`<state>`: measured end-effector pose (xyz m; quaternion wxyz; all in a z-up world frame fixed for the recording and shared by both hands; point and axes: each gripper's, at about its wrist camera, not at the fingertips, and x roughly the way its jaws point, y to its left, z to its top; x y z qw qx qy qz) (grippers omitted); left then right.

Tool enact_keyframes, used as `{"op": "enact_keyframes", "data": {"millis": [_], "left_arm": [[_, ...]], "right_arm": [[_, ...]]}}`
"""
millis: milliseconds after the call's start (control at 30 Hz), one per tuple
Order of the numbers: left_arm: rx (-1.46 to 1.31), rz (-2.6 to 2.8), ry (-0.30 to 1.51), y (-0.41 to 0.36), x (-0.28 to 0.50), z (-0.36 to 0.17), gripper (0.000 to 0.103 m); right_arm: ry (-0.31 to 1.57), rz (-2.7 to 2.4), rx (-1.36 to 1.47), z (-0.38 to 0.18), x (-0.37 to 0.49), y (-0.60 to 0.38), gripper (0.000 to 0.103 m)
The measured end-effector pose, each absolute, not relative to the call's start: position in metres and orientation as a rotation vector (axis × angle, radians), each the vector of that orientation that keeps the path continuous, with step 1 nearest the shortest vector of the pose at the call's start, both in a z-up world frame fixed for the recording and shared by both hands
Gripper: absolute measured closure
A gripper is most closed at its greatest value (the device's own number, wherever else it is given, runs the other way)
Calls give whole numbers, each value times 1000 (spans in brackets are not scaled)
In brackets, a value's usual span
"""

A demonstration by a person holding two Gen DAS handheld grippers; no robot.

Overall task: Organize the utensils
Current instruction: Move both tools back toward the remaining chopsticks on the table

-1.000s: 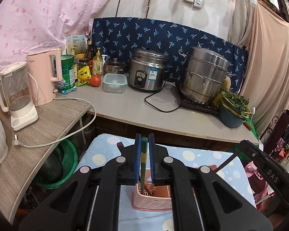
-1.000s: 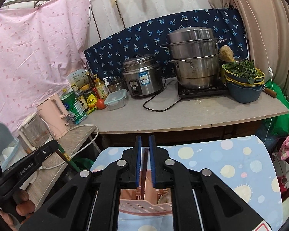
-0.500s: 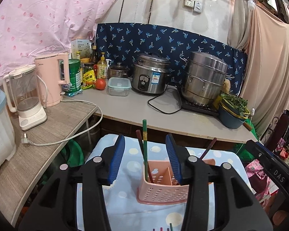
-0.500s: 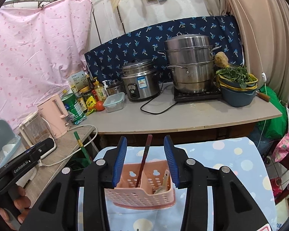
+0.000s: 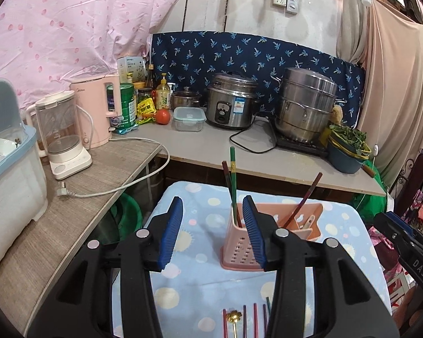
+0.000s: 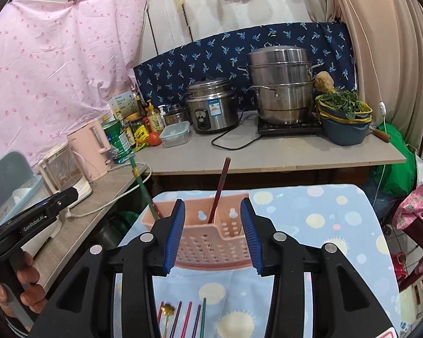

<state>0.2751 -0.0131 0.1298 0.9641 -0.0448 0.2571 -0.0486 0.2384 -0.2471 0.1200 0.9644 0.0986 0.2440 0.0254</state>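
Chopsticks (image 5: 233,186) upright in holder (image 5: 241,249) on table (image 5: 189,278), loose utensils (image 5: 245,321) lying before it, counter (image 5: 211,152) behind

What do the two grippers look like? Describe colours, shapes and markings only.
Both are alike: the left gripper and right gripper have chunky black plastic arms with silver round pivot bolts and ribbed blue pads on the fingers. Seen from across, the left one's body reads "GenRobot.AI" in white, the right one's "DAS". A bare hand holds the left one; no cables show.
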Motion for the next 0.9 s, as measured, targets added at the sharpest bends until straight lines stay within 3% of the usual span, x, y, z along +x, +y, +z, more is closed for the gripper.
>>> {"op": "enact_keyframes", "data": {"millis": [800, 900], "left_arm": [[-25, -81, 656, -3, 178, 59, 61], [-16, -83, 687, -1, 165, 40, 56]], "right_arm": [[632, 54, 164, 48, 129, -219, 63], [665, 53, 156, 34, 118, -216, 63]]}}
